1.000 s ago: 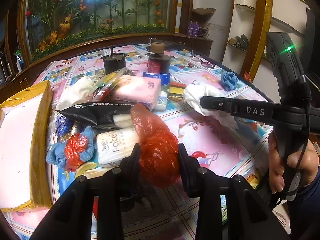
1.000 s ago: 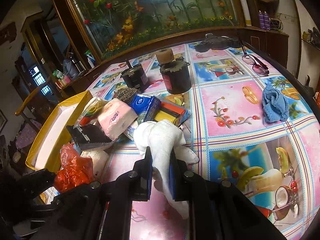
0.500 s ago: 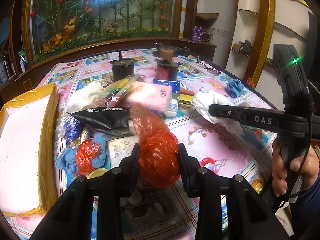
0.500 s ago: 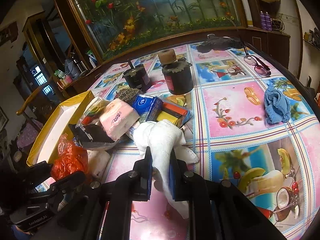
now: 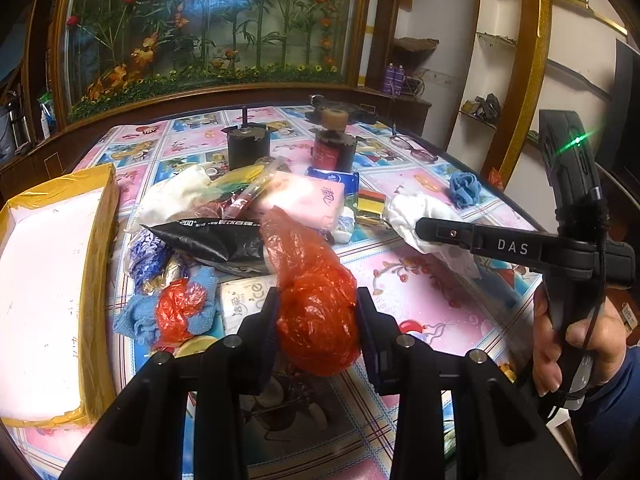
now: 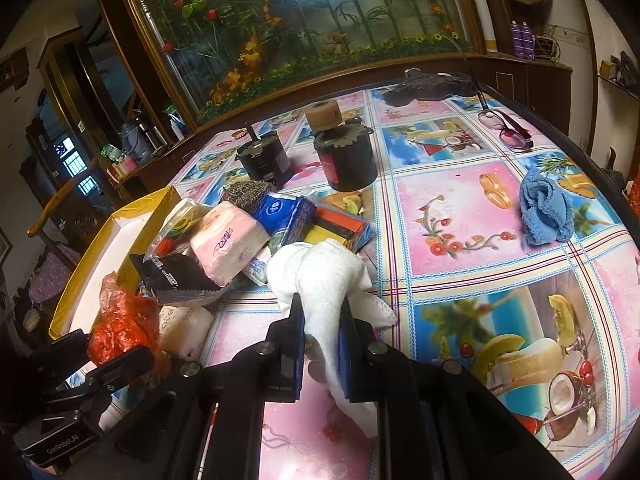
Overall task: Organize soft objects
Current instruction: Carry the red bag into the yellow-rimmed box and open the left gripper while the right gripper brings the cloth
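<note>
My left gripper [image 5: 317, 312] is shut on a crumpled red plastic bag [image 5: 316, 300], held above the table's near edge. The same bag [image 6: 124, 322] and left gripper show at the lower left of the right wrist view. My right gripper [image 6: 321, 320] is shut on a white cloth [image 6: 324, 276], which hangs down past its jaws; that cloth [image 5: 424, 208] also shows from the left. A pile of soft packs lies ahead: a pink tissue pack [image 5: 312, 196], a black pouch [image 5: 216, 236], a white tissue pack [image 5: 244, 300], a blue cloth with a red bag [image 5: 176, 312].
A yellow-rimmed white box [image 5: 96, 248] lies at the left. Two dark tins [image 6: 348, 160] stand behind the pile. A blue towel [image 6: 546, 216] and glasses [image 6: 506, 128] lie on the right part of the patterned tablecloth [image 6: 460, 216]. A hand [image 5: 576, 336] grips the right gripper's handle.
The left view has shifted slightly, so the pile sits a little farther ahead. Both grips stay the same; the right gripper has not moved.
</note>
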`<state>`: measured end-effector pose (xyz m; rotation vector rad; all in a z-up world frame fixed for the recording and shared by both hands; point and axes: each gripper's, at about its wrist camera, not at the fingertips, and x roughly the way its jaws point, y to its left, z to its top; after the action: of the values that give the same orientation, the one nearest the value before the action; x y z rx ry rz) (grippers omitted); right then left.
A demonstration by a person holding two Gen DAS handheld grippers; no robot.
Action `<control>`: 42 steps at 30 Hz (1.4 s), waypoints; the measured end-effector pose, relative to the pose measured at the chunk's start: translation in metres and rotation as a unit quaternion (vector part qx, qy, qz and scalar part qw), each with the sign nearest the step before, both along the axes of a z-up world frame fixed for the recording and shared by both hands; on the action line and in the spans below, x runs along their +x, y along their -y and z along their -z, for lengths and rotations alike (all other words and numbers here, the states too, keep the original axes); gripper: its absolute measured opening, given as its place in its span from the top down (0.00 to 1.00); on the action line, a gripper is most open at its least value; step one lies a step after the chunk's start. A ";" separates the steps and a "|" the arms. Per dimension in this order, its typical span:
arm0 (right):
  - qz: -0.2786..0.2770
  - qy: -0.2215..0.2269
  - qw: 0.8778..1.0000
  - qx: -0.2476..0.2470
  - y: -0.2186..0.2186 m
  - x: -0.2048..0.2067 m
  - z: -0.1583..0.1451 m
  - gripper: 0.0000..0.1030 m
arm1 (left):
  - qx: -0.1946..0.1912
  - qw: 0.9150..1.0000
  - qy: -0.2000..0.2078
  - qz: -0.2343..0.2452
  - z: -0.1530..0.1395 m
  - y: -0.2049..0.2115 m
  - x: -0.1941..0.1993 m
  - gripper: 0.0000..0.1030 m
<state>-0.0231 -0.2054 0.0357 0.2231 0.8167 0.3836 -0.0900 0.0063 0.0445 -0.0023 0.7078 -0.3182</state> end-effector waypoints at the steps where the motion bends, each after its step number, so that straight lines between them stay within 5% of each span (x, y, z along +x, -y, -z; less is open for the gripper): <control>1: 0.004 -0.001 1.000 -0.002 0.000 0.000 0.000 0.86 | 0.002 1.000 -0.001 -0.003 0.000 -0.002 -0.001 0.66; 9: 0.010 -0.015 1.000 0.018 -0.005 -0.024 -0.008 0.86 | -0.005 0.999 0.019 -0.030 -0.020 -0.034 -0.023 0.66; 19: -0.084 0.015 0.995 0.050 -0.067 -0.041 -0.091 0.86 | -0.036 0.995 0.039 -0.089 -0.074 -0.123 -0.032 0.66; 32: -0.208 0.011 0.976 0.059 -0.208 -0.008 -0.160 0.85 | 0.025 0.983 0.054 -0.171 -0.148 -0.243 -0.009 0.66; 36: -0.220 0.007 0.975 0.043 -0.270 0.022 -0.162 0.85 | 0.014 0.984 0.005 -0.178 -0.141 -0.276 0.032 0.66; 42: -0.209 -0.041 0.977 0.019 -0.339 0.080 -0.117 0.84 | 0.017 0.979 -0.057 -0.193 -0.095 -0.281 0.090 0.66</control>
<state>0.0569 0.1332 0.1522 0.1008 0.9392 0.7912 -0.0005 0.2870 0.1392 -0.1249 0.8083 0.0669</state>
